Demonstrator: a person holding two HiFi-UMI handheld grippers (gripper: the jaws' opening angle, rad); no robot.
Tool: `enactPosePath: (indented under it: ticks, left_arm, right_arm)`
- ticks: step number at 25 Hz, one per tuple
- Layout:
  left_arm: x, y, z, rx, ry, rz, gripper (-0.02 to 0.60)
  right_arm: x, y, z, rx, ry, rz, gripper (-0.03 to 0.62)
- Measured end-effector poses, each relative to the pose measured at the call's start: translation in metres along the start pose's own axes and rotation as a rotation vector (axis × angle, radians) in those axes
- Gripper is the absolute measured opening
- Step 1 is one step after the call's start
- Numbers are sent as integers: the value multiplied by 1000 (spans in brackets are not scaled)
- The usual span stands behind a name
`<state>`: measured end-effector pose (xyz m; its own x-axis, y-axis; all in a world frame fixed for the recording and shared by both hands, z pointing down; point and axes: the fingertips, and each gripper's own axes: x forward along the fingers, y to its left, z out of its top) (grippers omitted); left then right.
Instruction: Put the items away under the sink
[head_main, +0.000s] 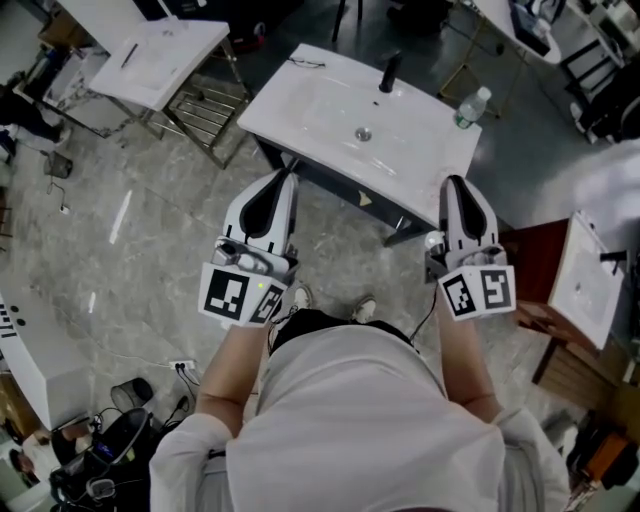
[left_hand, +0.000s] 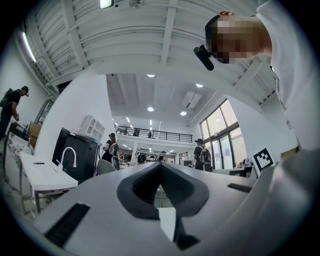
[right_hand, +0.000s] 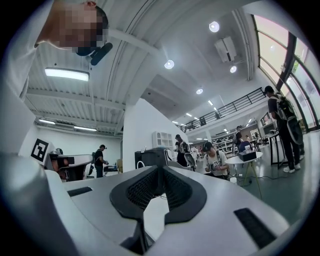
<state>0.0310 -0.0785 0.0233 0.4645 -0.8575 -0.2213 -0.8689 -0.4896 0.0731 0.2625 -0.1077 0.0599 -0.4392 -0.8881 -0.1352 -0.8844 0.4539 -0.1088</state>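
Observation:
A white sink with a black tap stands in front of me in the head view. A clear plastic bottle stands on its right rear corner. The dark frame under the sink shows below the front rim. My left gripper points at the sink's front left edge, its jaws shut and empty. My right gripper is held near the sink's front right corner, also shut on nothing. Both gripper views look up into the hall; the left gripper and right gripper show their tips meeting.
Another white sink and a wire rack stand at the back left. At the right are a brown cabinet and a further sink. A power strip and cables lie on the floor at the lower left. Several people stand far off.

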Motion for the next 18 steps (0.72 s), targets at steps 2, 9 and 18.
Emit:
enactPosePath:
  ticks: [2, 9, 18]
  left_arm:
    - [-4, 9, 4, 11, 0, 17, 3]
    - [-23, 38, -2, 15, -8, 90, 3]
    - [-14, 48, 3, 21, -35, 93, 3]
  right_arm:
    - [2, -4, 7, -1, -15, -2, 52]
    - [-6, -23, 20, -26, -42, -62, 52]
    - [-7, -30, 23, -40, -36, -91, 51]
